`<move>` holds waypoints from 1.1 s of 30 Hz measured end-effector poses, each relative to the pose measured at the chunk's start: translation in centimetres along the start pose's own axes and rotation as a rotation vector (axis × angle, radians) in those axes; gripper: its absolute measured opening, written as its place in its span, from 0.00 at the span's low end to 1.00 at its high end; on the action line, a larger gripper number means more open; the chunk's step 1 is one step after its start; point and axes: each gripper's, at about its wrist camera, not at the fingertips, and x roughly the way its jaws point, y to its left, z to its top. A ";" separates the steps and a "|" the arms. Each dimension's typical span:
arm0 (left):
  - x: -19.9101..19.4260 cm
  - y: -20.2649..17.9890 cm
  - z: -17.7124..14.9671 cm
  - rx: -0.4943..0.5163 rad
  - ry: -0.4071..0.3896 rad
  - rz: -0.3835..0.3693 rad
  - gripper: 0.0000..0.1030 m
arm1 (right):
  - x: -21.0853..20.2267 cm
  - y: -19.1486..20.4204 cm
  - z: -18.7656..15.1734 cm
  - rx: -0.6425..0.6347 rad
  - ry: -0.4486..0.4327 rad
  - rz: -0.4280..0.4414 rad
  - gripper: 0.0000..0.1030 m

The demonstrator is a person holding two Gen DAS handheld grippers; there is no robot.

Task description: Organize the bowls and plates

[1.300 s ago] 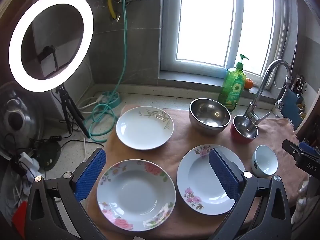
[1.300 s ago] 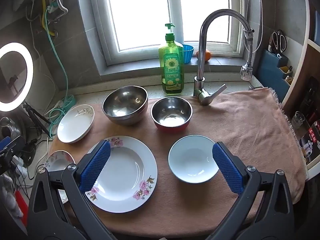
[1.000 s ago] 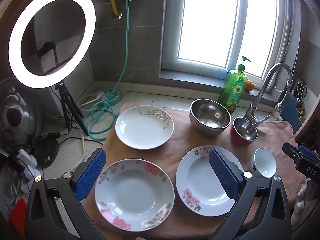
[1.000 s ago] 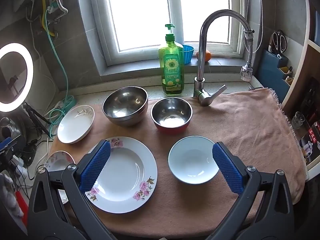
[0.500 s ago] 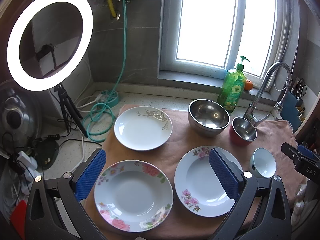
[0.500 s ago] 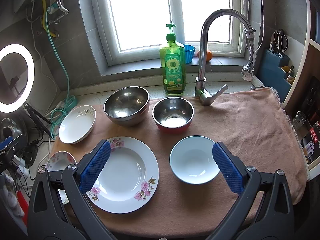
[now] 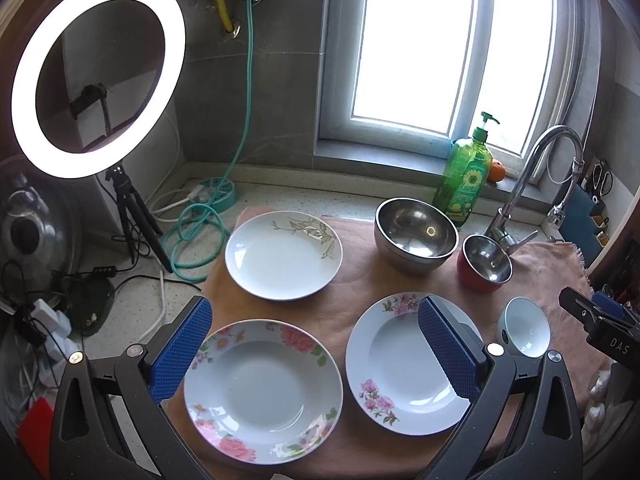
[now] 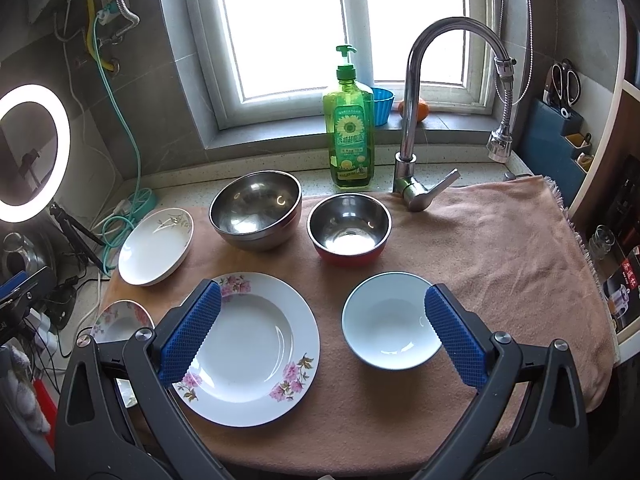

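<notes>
Three plates and three bowls sit on a pink-brown towel point(image 8: 500, 240) spread over a kitchen counter beneath a window. Seen from the left camera, a leaf-patterned plate point(image 7: 283, 255) lies at 12 o'clock of a rose-rimmed plate point(image 7: 263, 391), with a pink-blossom plate point(image 7: 404, 364) just beside the latter at 3 o'clock. The bowls: a large steel bowl point(image 8: 256, 209), a smaller steel bowl with a red outside point(image 8: 349, 234) near it at 3 o'clock, and a pale blue-white bowl point(image 8: 387, 320) at 6 o'clock of the red one. One green soap bottle point(image 8: 349, 132) and one tap point(image 8: 416, 128) stand behind them; one lit ring light point(image 7: 96, 76) stands at the counter's left end. The left gripper point(image 7: 316, 356) hovers above the two flowered plates, its blue-padded fingers spread wide and holding nothing. The right gripper point(image 8: 320, 336) hovers likewise above the towel, released and empty, one pad over the blossom plate, the other over the blue-white bowl's rim.
</notes>
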 end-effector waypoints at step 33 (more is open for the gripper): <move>0.3 -0.3 0.0 0.004 0.004 -0.006 0.99 | 0.3 -0.2 -0.2 0.005 0.022 0.003 1.00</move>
